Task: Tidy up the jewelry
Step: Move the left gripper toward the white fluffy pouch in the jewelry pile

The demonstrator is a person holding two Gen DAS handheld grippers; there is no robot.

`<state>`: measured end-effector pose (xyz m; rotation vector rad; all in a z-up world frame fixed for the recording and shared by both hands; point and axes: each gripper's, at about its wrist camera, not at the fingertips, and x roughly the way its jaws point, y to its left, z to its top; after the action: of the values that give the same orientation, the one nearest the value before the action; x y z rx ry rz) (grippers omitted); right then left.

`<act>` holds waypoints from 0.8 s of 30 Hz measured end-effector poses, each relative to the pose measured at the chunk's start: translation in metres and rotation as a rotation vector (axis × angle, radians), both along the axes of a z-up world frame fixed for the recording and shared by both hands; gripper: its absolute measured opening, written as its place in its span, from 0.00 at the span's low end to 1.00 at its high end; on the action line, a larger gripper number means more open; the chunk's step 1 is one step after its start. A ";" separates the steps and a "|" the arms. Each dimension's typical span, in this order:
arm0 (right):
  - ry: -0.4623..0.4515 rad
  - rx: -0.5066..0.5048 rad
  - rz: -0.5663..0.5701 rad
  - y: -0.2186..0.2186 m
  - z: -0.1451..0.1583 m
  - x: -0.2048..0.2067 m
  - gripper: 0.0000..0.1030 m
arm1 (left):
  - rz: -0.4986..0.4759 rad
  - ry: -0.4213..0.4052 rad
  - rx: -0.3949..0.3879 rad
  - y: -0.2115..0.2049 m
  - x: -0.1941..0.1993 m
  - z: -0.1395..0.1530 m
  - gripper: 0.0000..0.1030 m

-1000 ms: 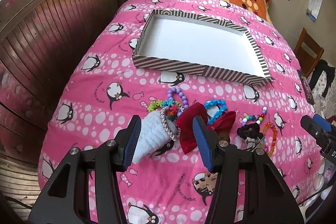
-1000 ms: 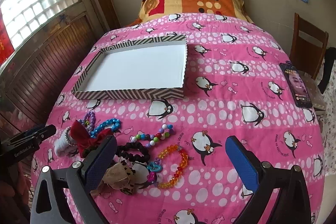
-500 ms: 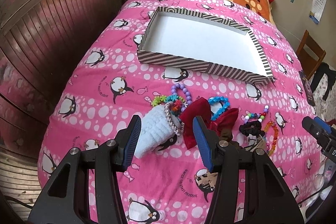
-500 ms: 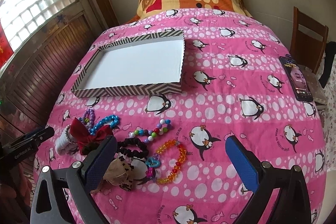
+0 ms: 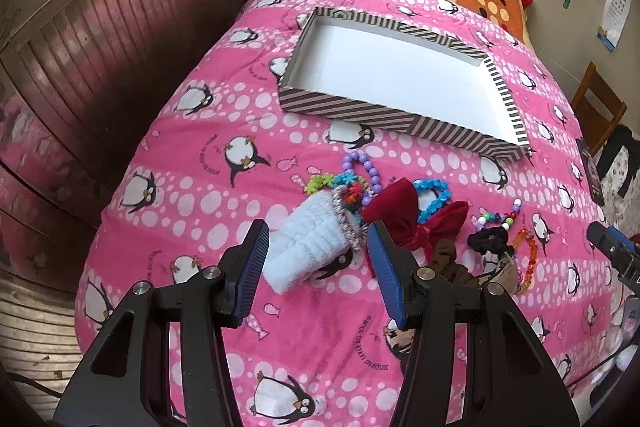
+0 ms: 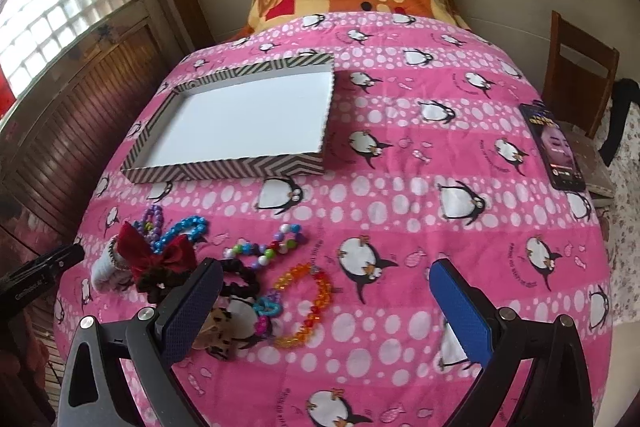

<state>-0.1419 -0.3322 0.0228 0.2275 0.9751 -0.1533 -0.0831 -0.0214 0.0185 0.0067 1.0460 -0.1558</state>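
One striped tray (image 5: 404, 119) lay long side toward the jewelry heap (image 6: 224, 267) (at least six pieces, tangled); both grippers, left (image 5: 316, 263) and right (image 6: 324, 307), gaped empty.

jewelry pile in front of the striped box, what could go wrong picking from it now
1. The pale blue knit piece, pearl bracelet and red bow overlap, so the open left hand-held gripper may close on several at once.
2. The orange bead bracelet touches a blue and pink charm piece; lifting one could drag the other.
3. The pile lies near the bed's edge on a soft blanket; nudged beads might roll off.
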 end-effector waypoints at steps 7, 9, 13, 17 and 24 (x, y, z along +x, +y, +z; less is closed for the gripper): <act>0.037 0.016 -0.008 -0.012 -0.011 -0.003 0.99 | 0.036 0.049 -0.030 0.021 0.000 -0.011 0.50; 0.045 0.020 -0.002 -0.010 -0.015 -0.003 0.99 | 0.042 0.063 -0.043 0.026 0.001 -0.013 0.51; 0.057 0.027 0.010 -0.007 -0.022 0.000 0.99 | 0.039 0.079 -0.069 0.033 0.001 -0.019 0.61; 0.065 0.030 0.018 -0.006 -0.026 0.002 0.99 | -0.003 0.088 -0.064 0.028 0.004 -0.024 0.61; 0.080 0.013 0.032 -0.005 -0.029 0.003 0.91 | -0.082 0.121 0.016 0.016 0.015 -0.042 0.61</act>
<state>-0.1391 -0.3373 -0.0064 0.2191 1.0594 -0.1274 -0.0679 -0.0054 -0.0236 0.0553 1.1685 -0.2249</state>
